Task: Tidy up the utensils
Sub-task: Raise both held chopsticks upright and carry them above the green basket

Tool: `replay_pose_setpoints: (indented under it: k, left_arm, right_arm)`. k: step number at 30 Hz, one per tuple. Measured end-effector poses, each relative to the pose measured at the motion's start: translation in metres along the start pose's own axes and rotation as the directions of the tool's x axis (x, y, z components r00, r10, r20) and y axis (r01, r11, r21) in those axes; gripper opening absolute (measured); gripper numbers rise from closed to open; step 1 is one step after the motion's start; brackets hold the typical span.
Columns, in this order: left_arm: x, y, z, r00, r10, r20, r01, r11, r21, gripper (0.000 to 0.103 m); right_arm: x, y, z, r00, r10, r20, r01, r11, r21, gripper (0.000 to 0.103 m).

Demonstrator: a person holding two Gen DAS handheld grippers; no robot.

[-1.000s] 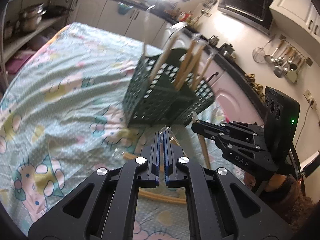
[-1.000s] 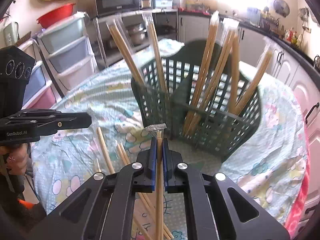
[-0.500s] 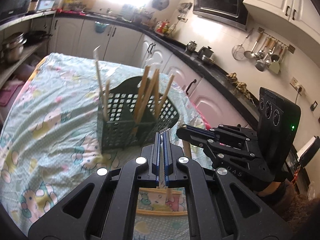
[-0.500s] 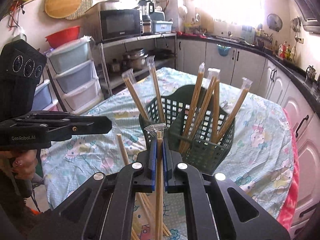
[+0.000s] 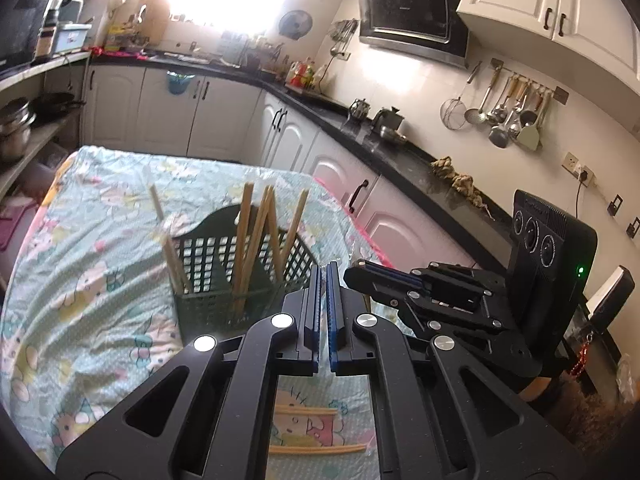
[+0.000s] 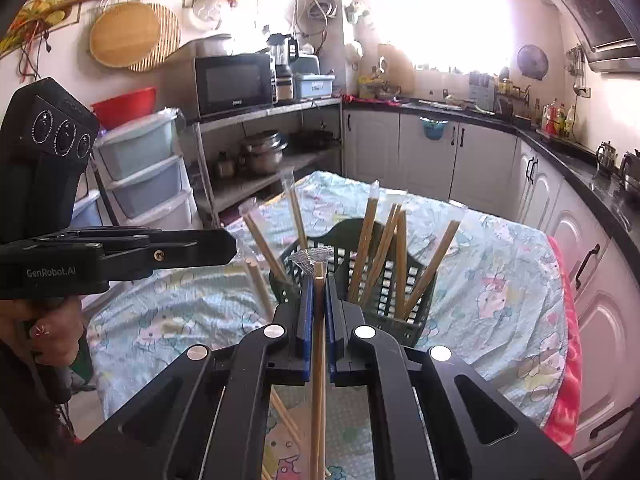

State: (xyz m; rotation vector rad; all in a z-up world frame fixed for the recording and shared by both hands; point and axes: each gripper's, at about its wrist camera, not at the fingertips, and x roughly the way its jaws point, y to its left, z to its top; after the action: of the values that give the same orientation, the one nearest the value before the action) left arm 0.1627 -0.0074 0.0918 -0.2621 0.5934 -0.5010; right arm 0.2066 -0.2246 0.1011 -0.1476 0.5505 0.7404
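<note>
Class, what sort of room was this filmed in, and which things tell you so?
Most likely a home kitchen: a range hood, ladles hanging on a wall rail, and a microwave on a shelf.

Domestic kitchen. White cabinets [image 5: 224,116] under a black countertop [image 5: 404,152], range hood [image 5: 412,8], ladles and strainers on a wall rail [image 5: 508,108]. Microwave [image 6: 232,84] and pots [image 6: 260,152] on open shelving; table under cartoon-print cloth [image 6: 500,280].

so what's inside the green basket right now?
Wrapped chopstick pairs stand tilted in the green basket, in two compartments split by a divider. Their lower ends and the basket floor are hidden behind the mesh walls.
</note>
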Motion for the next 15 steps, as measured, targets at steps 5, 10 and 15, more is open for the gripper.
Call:
replay_pose_setpoints:
  k: [5,10,15]
  left_arm:
    - [-0.004,-0.008,0.018,0.999,-0.012,0.033,0.011,1.0,0.023,0.001]
    - [-0.01,-0.019,0.037,0.997,-0.018,0.07,0.014,0.998,0.059,0.001]
    - [-0.018,-0.026,0.055,0.994,-0.019,0.111,0.01,0.996,0.084,0.001]
  right_arm:
    - [-0.013,-0.007,0.014,0.998,-0.011,0.064,0.011,1.0,0.014,0.006]
    - [-0.026,-0.011,0.03,0.99,-0.014,0.139,0.012,1.0,0.021,0.006]
    - [-0.034,-0.016,0.045,0.98,-0.031,0.195,0.027,0.999,0.026,0.006]
